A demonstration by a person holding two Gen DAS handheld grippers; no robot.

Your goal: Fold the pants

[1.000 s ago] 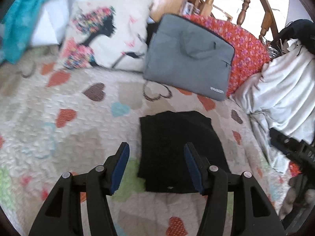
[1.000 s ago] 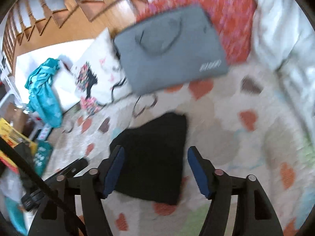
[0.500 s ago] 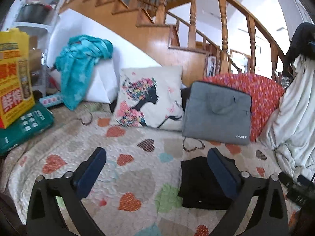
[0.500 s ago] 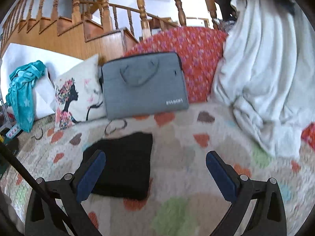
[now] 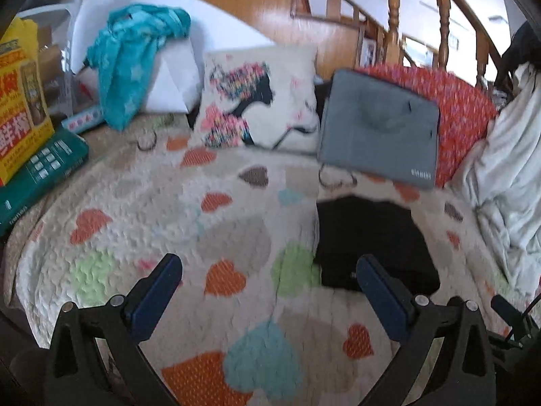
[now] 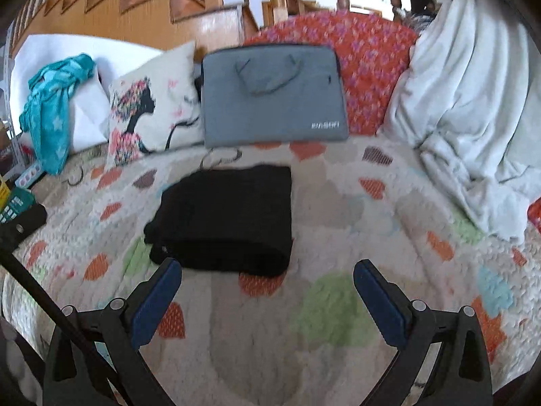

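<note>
Pants [image 6: 226, 216]: black, folded flat on heart quilt [image 6: 338, 304].
Left tongs [image 5: 267, 270]: just opened wide, empty; pants at 2 o'clock.
Right tongs [image 6: 267, 270]: just opened wide, empty; pants at 11 o'clock.

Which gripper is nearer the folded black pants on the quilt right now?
Roughly even; neither touches. Left gripper hangs open over bare quilt, pants beyond its right finger. Right gripper hangs open too, pants just beyond its left finger.
</note>
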